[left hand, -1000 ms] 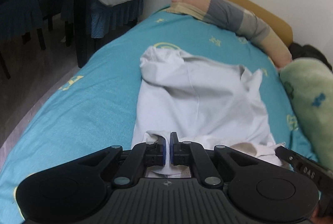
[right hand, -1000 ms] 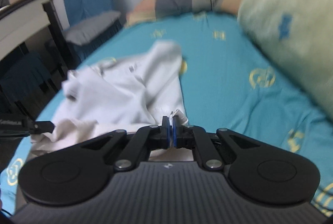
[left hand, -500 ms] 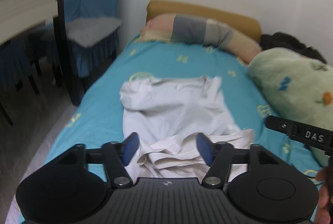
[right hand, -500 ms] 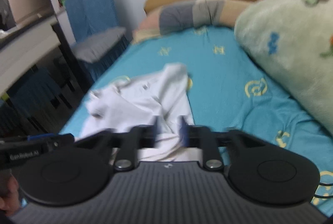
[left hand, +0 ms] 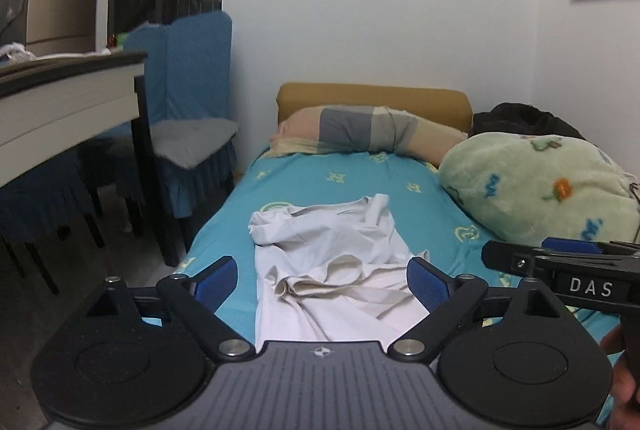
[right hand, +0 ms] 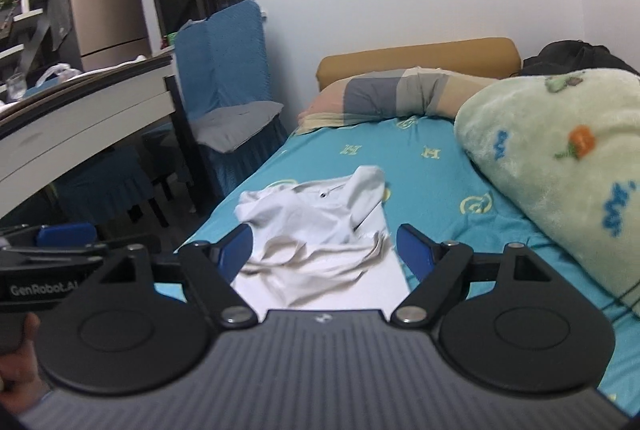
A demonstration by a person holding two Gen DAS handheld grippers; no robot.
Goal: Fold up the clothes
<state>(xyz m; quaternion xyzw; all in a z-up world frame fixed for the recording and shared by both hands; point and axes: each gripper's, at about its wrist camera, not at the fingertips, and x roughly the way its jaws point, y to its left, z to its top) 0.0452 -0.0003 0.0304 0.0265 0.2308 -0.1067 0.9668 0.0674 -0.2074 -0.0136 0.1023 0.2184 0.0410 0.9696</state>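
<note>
A white shirt [left hand: 332, 262] lies on the teal bed sheet [left hand: 328, 178], its near hem bunched and laid back over the body; it also shows in the right wrist view [right hand: 320, 230]. My left gripper [left hand: 322, 280] is open and empty, raised above the near end of the shirt. My right gripper [right hand: 324, 248] is open and empty, likewise held above the shirt's near end. The right gripper's side shows in the left wrist view [left hand: 560, 266], and the left gripper's side in the right wrist view [right hand: 52, 246].
A green plush blanket [left hand: 536, 190] lies along the bed's right side. A striped pillow [left hand: 368, 130] and a tan headboard [left hand: 372, 98] are at the far end. A blue-covered chair [left hand: 192, 102] and a table [left hand: 60, 102] stand to the left of the bed.
Both grippers were shut on the shirt's near hem, then opened and let it drop. Both have lifted and pulled back from the shirt.
</note>
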